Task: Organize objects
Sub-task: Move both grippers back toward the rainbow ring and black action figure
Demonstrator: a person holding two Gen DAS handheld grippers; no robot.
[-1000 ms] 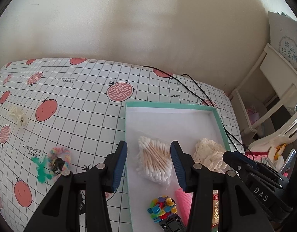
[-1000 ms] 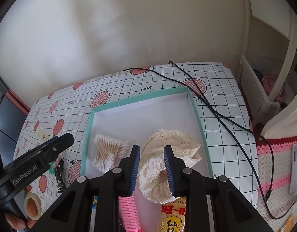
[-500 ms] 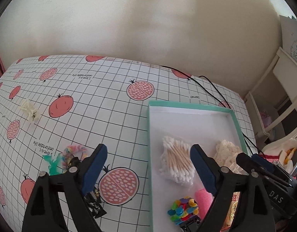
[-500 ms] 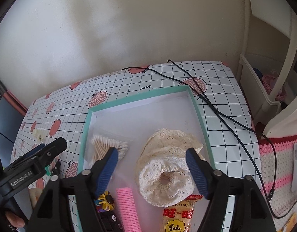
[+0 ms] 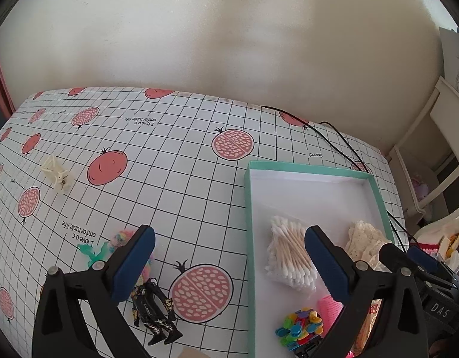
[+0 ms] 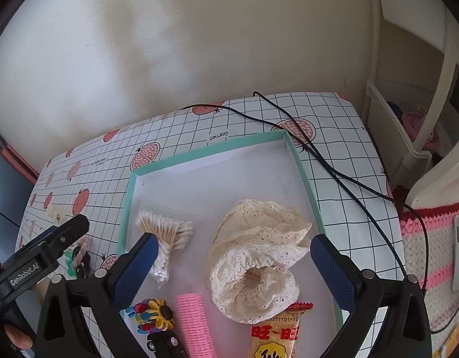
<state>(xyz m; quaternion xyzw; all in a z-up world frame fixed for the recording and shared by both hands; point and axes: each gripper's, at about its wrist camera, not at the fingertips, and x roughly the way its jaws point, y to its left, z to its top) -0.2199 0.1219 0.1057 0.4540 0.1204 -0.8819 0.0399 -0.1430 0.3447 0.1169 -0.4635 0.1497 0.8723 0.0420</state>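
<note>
A teal box [image 6: 126, 203] with a white floor holds a bag of cotton swabs [image 6: 166, 232], a cream lace cap [image 6: 259, 256], a pink roller [image 6: 193, 322], a colourful toy [image 6: 152, 313], a toy car [image 6: 163, 341] and a snack packet [image 6: 274, 334]. My right gripper [image 6: 234, 240] hovers over the lace cap, its jaws opening, touching nothing. My left gripper [image 5: 228, 235] straddles the box's left wall [image 5: 250, 208], jaws opening, with nothing held. Left of it on the table lie a pastel scrunchie [image 5: 122, 237], a green clip [image 5: 92, 252] and a black-and-gold figure [image 5: 153, 310].
A white claw clip [image 5: 56, 173] lies farther left on the pomegranate-print tablecloth [image 5: 169, 164]. A black cable [image 6: 334, 167] runs past the box's right side. A white shelf unit [image 6: 408, 137] and a pink crochet cloth [image 6: 432, 238] stand beyond the table's right edge.
Both grippers' jaws went from narrow to wide apart. The left gripper shifted left, off the cotton swabs and toward the box's left wall. The right gripper stayed over the lace cap.
</note>
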